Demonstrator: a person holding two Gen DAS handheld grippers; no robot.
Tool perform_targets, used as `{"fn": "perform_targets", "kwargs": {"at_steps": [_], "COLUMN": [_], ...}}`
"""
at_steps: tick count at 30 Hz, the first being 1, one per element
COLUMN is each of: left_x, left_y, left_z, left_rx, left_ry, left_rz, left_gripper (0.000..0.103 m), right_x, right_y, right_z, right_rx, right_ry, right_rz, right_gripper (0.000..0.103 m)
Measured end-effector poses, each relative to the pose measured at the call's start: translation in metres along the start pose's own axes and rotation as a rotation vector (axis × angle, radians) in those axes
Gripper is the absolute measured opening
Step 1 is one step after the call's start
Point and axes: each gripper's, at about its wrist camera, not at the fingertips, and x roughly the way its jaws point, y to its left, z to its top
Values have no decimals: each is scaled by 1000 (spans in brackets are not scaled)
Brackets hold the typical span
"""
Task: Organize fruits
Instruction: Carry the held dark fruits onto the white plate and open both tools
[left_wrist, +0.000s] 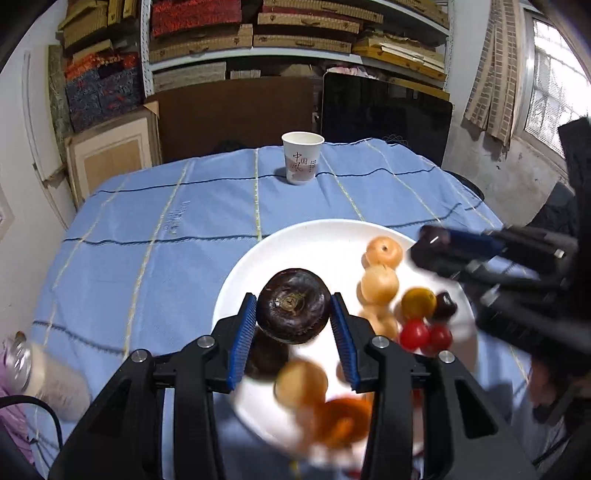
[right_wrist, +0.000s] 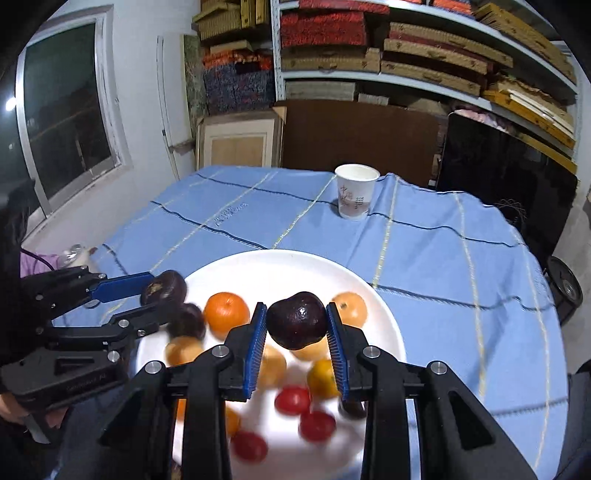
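On blue tablecloth (left_wrist: 155, 229), white plate (left_wrist: 314, 236), shelves (left_wrist: 295, 55)

Landmark: white plate (left_wrist: 295, 236). Its near and right parts are crowded with loose fruit (left_wrist: 380, 284), tight for a pass low down. Far-left part of the plate is bare. Blue tablecloth (left_wrist: 147, 229) left of and beyond the plate is open. Paper cup (left_wrist: 302, 157) stands well beyond the plate. A bottle (left_wrist: 40, 373) lies off the plate's left. Both grippers converge above the plate, the right gripper (left_wrist: 421, 247) over its right rim.
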Motion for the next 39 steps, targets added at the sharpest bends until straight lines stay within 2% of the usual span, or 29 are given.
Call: {"fn": "perform_targets", "kwargs": {"at_steps": [6,12,15,19,21,23,28,33,36,39], "left_x": [40,56,53,38,23,8,-37,-72,-82,-80], "left_y": [-2,-3,-3,2,4,6,-3,-27,-39,-51], "left_z": [19,21,20,20,17,11,-27,-83,-111,-133], "left_rx": [11,5,5,-31,-53,-57,-7,82,105,126], "left_ry": [41,67,65,39,14,-9,-18,-3,9,25], "left_rz": [-3,12,21,9,-7,-11,-45,-77,-97,-83], "left_gripper": [40,40,41,56,71,73,76,76,76,76], "right_x": [36,43,37,22,11,-5,-52,-95,-109,-116], "right_y": [-6,-12,-12,-15,-17,-18,-12,0,8,11], "right_z": [0,-1,-2,-4,-8,-16,-47,-99,-131,-156], "right_rx": [-15,-18,-16,4,20,36,42,34,55,95], "right_ry": [27,33,15,-1,-9,-13,-25,-23,-12,-13], "right_rz": [0,17,8,9,7,7,16,7,4,16], "right_gripper": [32,34,40,40,40,40,43,49,51,51]}}
